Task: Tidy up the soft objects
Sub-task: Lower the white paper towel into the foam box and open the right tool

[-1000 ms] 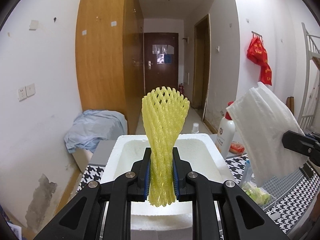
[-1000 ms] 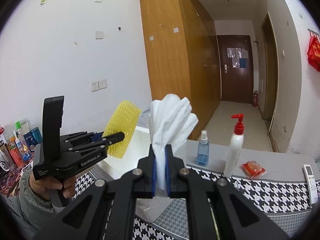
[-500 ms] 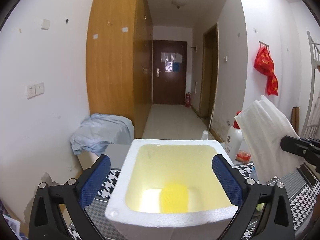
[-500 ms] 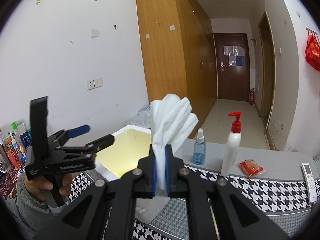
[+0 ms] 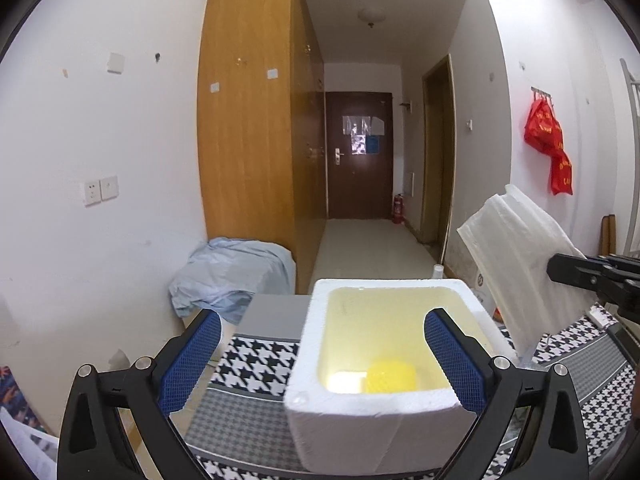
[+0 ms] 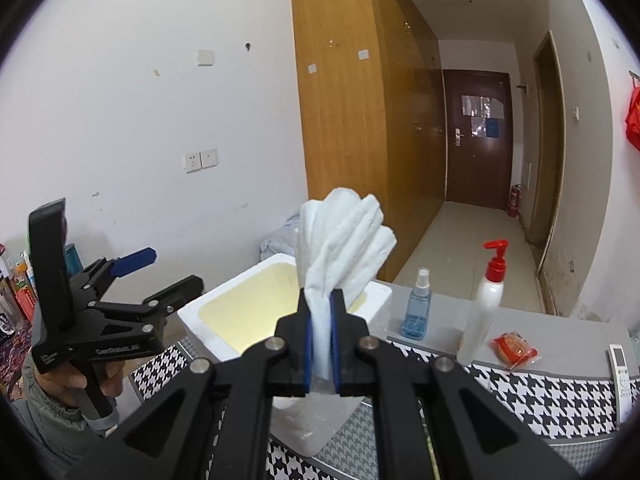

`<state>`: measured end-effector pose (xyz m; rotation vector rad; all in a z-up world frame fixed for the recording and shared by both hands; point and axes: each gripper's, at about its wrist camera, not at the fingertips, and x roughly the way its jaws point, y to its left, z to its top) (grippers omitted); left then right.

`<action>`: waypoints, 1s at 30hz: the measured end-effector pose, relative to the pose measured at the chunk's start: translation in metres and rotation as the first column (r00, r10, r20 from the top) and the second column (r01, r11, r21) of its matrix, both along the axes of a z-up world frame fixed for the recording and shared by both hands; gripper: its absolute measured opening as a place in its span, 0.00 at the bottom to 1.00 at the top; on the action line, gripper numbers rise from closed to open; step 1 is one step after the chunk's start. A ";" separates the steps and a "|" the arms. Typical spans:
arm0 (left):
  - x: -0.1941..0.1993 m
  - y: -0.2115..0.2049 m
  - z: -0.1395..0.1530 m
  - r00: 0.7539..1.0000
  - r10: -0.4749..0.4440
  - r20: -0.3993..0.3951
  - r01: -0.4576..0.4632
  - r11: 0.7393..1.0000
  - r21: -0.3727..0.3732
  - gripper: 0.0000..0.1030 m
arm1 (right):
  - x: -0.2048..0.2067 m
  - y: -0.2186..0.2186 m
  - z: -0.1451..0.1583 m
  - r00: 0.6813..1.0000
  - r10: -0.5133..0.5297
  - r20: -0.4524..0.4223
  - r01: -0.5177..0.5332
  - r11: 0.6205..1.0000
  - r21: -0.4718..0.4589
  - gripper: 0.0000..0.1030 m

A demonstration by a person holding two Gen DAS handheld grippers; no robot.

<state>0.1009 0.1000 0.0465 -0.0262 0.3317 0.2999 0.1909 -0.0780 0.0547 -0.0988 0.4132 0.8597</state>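
A yellow foam net [image 5: 390, 376] lies on the floor of the white foam box [image 5: 308, 364], near its front wall. My left gripper [image 5: 320, 344] hangs wide open just in front of the box with nothing between its blue pads; from the right wrist it shows at the left [image 6: 160, 268], held in a hand. My right gripper [image 6: 321, 340] is shut on a folded white foam sheet [image 6: 344, 240], which fans out above the jaws. That sheet [image 5: 524, 260] hangs over the right side of the box [image 6: 192, 312].
The box stands on a houndstooth-patterned table [image 6: 520, 396]. At its back right are a blue spray bottle [image 6: 418, 308], a white pump bottle [image 6: 486, 300], a red packet [image 6: 514, 346] and a remote control [image 6: 622, 368]. A heap of light blue cloth [image 5: 232, 272] lies beyond the table's left end.
My left gripper opened and let go of the yellow net, which dropped into the box. That gripper then drew back and to the left. The right gripper kept its hold on the white sheet.
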 end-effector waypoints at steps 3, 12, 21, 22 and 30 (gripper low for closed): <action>-0.008 0.004 0.000 1.000 0.017 0.007 -0.017 1.000 0.003 0.99 | 0.002 0.006 0.001 1.000 0.009 -0.010 -0.009 1.000 -0.002 0.10; -0.022 0.013 -0.003 0.998 0.052 0.019 -0.051 0.999 -0.009 0.99 | 0.004 0.026 0.002 0.999 0.049 -0.017 -0.049 0.999 -0.010 0.10; -0.029 0.018 -0.006 0.998 0.061 0.018 -0.060 0.998 -0.017 0.99 | 0.012 0.044 -0.007 0.996 0.076 -0.044 -0.077 0.996 -0.036 0.10; -0.029 0.018 -0.006 0.998 0.062 0.018 -0.062 0.998 -0.020 0.99 | 0.013 0.045 -0.008 0.996 0.079 -0.049 -0.081 0.996 -0.039 0.10; -0.033 0.015 -0.009 0.998 0.052 0.021 -0.051 0.998 -0.034 0.99 | 0.016 0.058 -0.017 0.996 0.067 -0.058 -0.072 0.994 -0.078 0.11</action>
